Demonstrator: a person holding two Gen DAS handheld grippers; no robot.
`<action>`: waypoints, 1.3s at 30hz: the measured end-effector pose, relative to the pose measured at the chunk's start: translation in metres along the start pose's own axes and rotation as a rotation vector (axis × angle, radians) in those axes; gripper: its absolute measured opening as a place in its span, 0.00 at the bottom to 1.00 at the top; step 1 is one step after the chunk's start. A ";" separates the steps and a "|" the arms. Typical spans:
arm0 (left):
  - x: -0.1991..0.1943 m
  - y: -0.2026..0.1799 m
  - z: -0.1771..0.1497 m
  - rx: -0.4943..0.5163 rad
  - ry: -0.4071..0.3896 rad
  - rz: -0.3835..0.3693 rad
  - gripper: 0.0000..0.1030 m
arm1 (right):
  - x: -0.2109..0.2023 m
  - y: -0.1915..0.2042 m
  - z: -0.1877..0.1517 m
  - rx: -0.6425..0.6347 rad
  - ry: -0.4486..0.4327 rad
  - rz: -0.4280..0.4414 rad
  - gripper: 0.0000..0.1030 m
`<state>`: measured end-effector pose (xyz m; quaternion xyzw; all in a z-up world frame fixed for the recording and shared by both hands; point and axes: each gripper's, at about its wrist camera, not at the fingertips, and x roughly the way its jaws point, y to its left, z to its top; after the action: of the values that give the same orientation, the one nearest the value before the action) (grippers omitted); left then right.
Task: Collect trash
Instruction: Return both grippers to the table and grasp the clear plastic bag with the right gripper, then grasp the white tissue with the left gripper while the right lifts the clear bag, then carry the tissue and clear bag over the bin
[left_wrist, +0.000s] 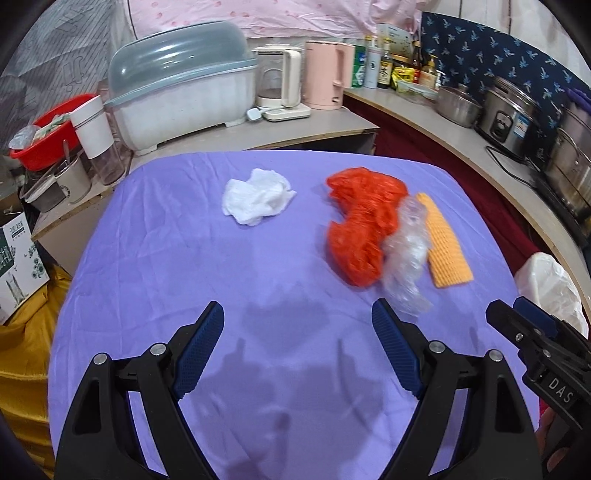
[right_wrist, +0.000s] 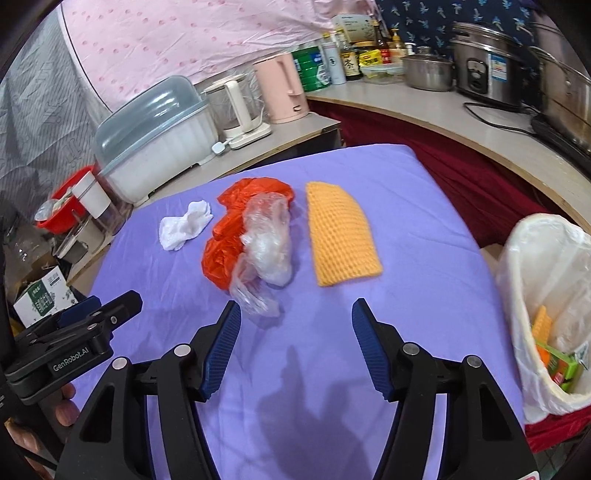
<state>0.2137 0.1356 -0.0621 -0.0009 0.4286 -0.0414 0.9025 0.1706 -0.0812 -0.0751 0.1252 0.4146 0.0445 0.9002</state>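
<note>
On the purple tablecloth (left_wrist: 177, 266) lie a crumpled white tissue (left_wrist: 256, 201), a red plastic bag (left_wrist: 364, 221), a clear plastic bag (left_wrist: 404, 254) resting against it, and an orange foam net (left_wrist: 445, 243). The same items show in the right wrist view: tissue (right_wrist: 184, 225), red bag (right_wrist: 229, 232), clear bag (right_wrist: 264, 247), foam net (right_wrist: 341, 236). My left gripper (left_wrist: 297, 319) is open and empty, hovering short of the trash. My right gripper (right_wrist: 295, 314) is open and empty, between the clear bag and the foam net, just short of them.
A bin lined with a white bag (right_wrist: 546, 295) stands off the table's right edge with trash inside. Counters behind hold a dish-drainer box (left_wrist: 181, 96), kettles (left_wrist: 325, 74), bottles, pots and a rice cooker (left_wrist: 509, 107). A red basin (left_wrist: 48, 136) sits at left.
</note>
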 end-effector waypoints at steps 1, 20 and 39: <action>0.004 0.004 0.003 -0.004 0.001 0.003 0.76 | 0.005 0.003 0.003 -0.003 0.003 0.004 0.58; 0.115 0.056 0.071 -0.043 0.047 0.058 0.85 | 0.111 0.025 0.039 -0.005 0.074 0.034 0.36; 0.128 0.027 0.063 0.008 0.100 0.011 0.10 | 0.089 0.014 0.033 0.018 0.046 0.052 0.26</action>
<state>0.3444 0.1511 -0.1222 0.0070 0.4730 -0.0382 0.8802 0.2538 -0.0579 -0.1165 0.1430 0.4324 0.0669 0.8878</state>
